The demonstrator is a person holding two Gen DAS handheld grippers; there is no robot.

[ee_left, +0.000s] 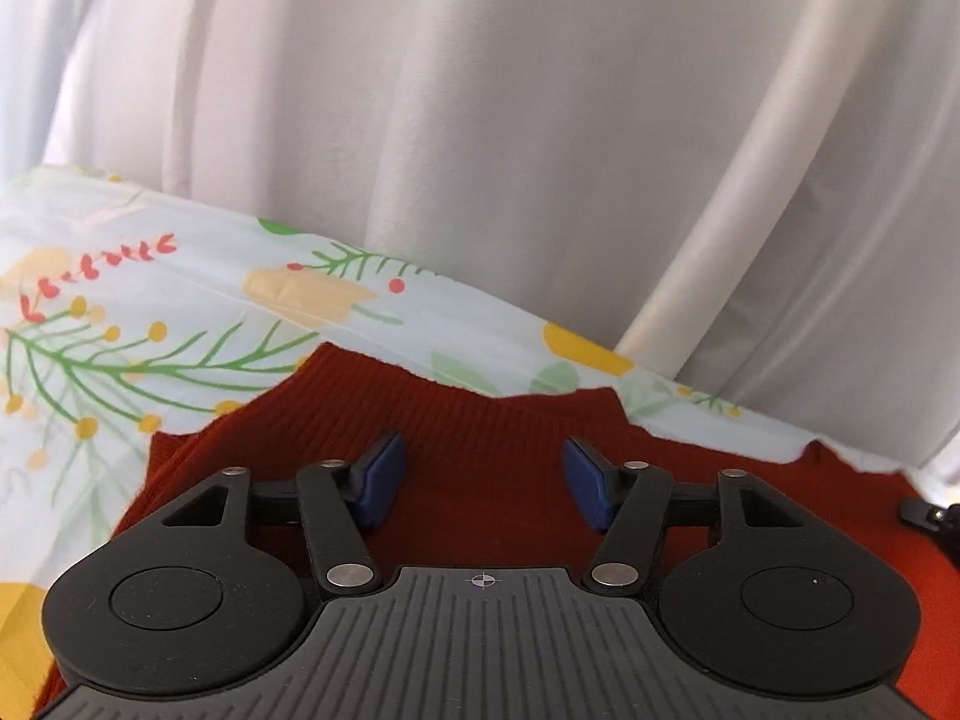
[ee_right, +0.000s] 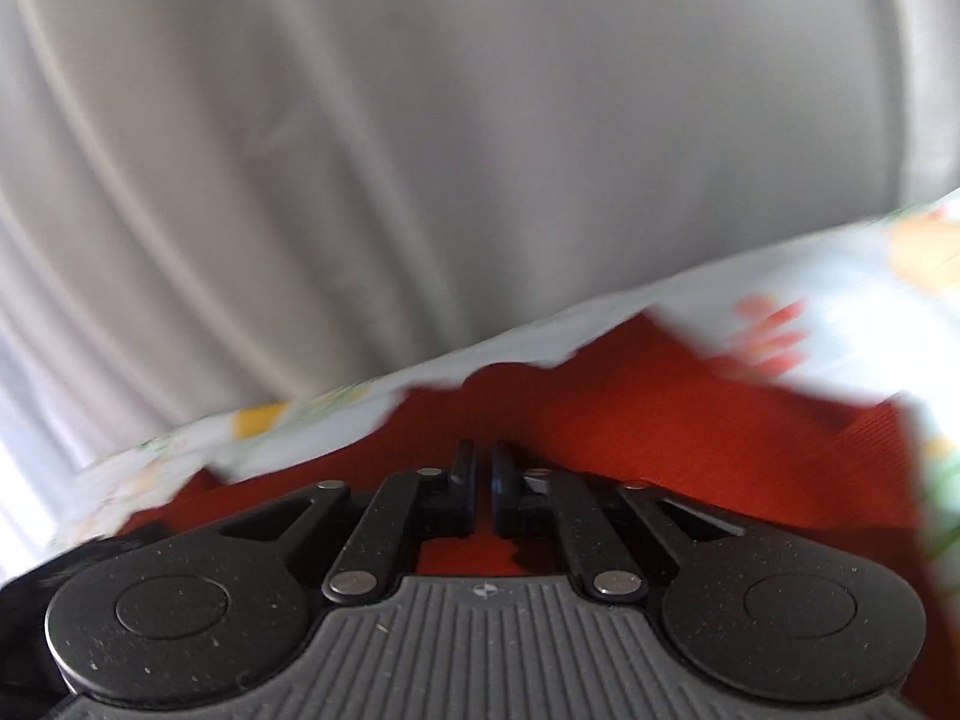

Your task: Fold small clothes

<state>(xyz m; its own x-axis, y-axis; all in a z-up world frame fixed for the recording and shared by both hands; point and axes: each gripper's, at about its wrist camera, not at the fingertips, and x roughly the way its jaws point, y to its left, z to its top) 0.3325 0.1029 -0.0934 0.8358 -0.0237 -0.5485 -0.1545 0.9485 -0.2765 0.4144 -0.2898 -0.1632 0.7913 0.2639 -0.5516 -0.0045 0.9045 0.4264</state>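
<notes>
Below, red sweater (ee_left: 480,468) on floral sheet (ee_left: 150,312).

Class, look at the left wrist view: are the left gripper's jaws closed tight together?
No. The left gripper has its blue pads standing well apart above the red knitted garment.

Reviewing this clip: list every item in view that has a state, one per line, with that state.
Red knit garment: lying on the floral sheet, top edge rumpled, not visibly folded.
Floral sheet: spread out under the garment.
White curtain: hanging in folds behind.
Left gripper: open over the garment, nothing between its fingers.
Right gripper: shut; whether it pinches cloth is unclear.
</notes>
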